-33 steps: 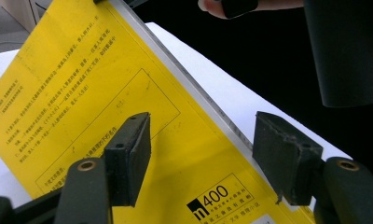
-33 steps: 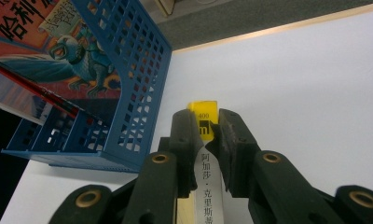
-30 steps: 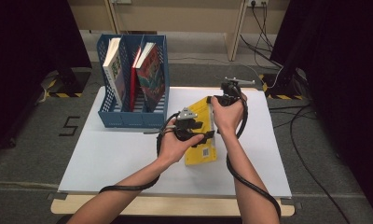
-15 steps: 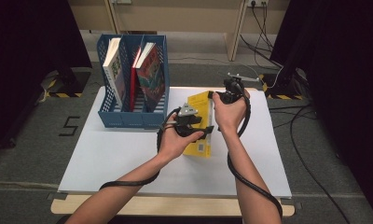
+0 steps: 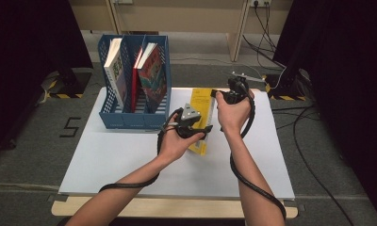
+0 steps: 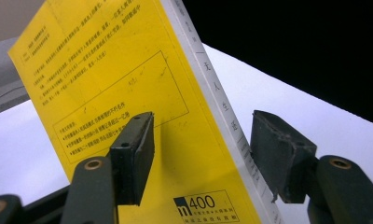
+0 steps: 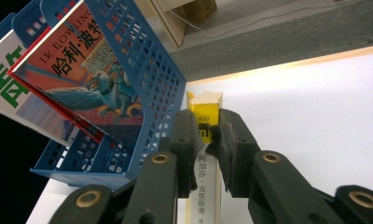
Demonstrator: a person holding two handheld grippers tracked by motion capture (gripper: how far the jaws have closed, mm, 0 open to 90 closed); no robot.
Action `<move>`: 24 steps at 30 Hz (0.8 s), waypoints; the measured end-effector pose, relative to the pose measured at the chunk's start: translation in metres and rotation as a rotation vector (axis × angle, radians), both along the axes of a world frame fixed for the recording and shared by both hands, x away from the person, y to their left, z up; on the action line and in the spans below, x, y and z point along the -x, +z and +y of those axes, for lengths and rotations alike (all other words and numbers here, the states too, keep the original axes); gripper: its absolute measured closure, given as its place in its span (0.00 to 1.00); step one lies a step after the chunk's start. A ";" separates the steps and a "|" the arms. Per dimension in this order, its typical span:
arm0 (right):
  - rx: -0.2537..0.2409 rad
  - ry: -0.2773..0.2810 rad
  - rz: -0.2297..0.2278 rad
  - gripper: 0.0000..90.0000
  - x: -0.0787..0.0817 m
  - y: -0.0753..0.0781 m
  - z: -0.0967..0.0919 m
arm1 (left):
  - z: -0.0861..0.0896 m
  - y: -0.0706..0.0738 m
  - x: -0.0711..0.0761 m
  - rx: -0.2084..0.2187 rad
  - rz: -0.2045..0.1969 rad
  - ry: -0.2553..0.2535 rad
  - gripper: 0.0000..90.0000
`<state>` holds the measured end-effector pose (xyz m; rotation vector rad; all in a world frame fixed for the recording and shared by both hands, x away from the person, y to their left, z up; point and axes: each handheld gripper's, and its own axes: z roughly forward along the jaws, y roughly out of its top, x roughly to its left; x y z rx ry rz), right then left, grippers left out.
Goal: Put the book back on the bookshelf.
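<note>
White table (image 5: 130, 160), blue file box (image 5: 135, 117) w/ 3 books, right tool (image 7: 207, 135) gripping yellow book (image 5: 199, 115), left tool (image 6: 201, 140) closing, untouching.

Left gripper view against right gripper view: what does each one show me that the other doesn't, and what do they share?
Left gripper view: the yellow book's back cover with its boxed print, standing between the jaws of the left tool, which have just been closing; one pad still stands off the spine. Right gripper view: the blue rack with an illustrated book in it, and the right tool clamped on the end of the yellow book's spine. Shared: the yellow book and the white table.
</note>
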<state>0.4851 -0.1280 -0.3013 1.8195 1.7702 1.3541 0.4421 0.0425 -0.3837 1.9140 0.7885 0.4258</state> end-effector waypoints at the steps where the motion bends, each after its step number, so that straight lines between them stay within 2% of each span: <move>1: 0.000 0.001 -0.001 0.86 0.000 0.000 0.000 | 0.000 0.000 0.000 0.000 -0.002 0.004 0.45; 8: 0.020 0.003 -0.007 0.86 0.001 0.001 0.006 | 0.000 0.000 0.001 -0.017 -0.004 0.021 0.45; 13: 0.024 -0.004 -0.016 0.86 0.002 0.000 0.008 | -0.004 0.001 -0.002 0.003 0.016 0.041 0.40; 17: 0.029 -0.003 -0.019 0.86 0.003 0.001 0.010 | -0.008 0.003 -0.003 -0.011 0.008 0.055 0.36; 24: 0.032 -0.003 -0.023 0.86 0.005 0.002 0.015 | -0.014 0.002 -0.010 -0.059 -0.001 0.091 0.32</move>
